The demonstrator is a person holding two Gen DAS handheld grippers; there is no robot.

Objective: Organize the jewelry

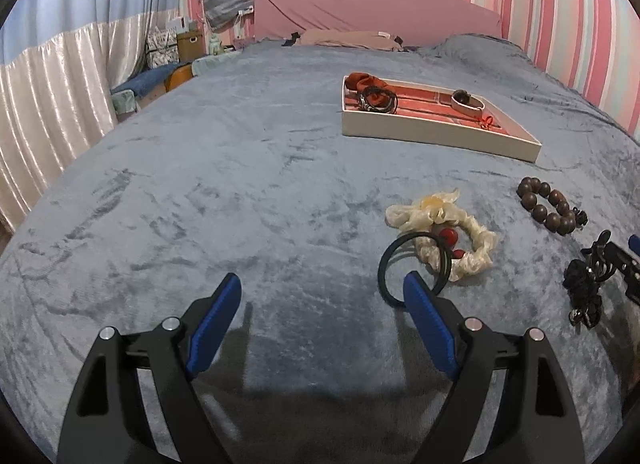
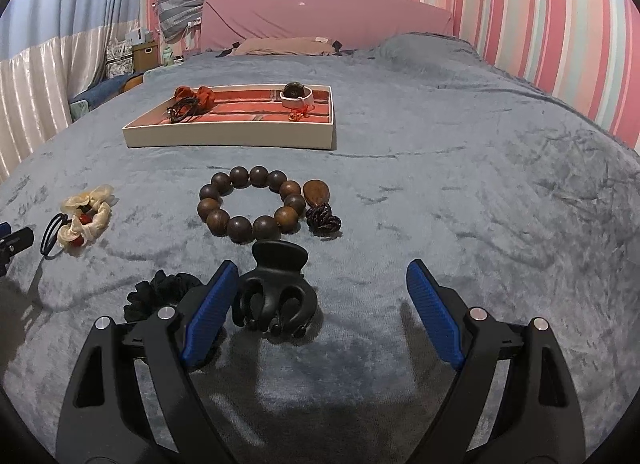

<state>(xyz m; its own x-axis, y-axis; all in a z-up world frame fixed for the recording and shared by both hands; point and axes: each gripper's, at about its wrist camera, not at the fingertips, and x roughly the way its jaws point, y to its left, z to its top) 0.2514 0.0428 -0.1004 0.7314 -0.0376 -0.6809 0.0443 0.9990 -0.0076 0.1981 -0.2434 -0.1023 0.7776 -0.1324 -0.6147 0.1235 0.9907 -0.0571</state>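
- Bed [image 2: 440, 167]: grey plush cover carries everything; soft surface, so press down lightly when scooping.
- Tray [image 2: 228, 135]: well ahead of the right tongs, slightly to their left; ahead and to the right of the left tongs. Already holds red scrunchies, dark ties and a watch.
- Bead bracelet [image 2: 250, 203]: just ahead of the right tongs, beyond the claw clip.
- Cream scrunchie [image 1: 444, 232] with black hair tie [image 1: 414, 268]: at the right finger of the left tongs, tie touching or just beside it.
- Claw clip [image 2: 276, 288]: between the right fingers, hard against the left one; black scrunchie [image 2: 160, 292] sits just outside that finger.
- Right tongs [image 2: 320, 296]: apart, empty. Likely next pick is the clip; shift left to centre it, close across its body, not the teeth.
- Left tongs [image 1: 322, 304]: apart, empty.
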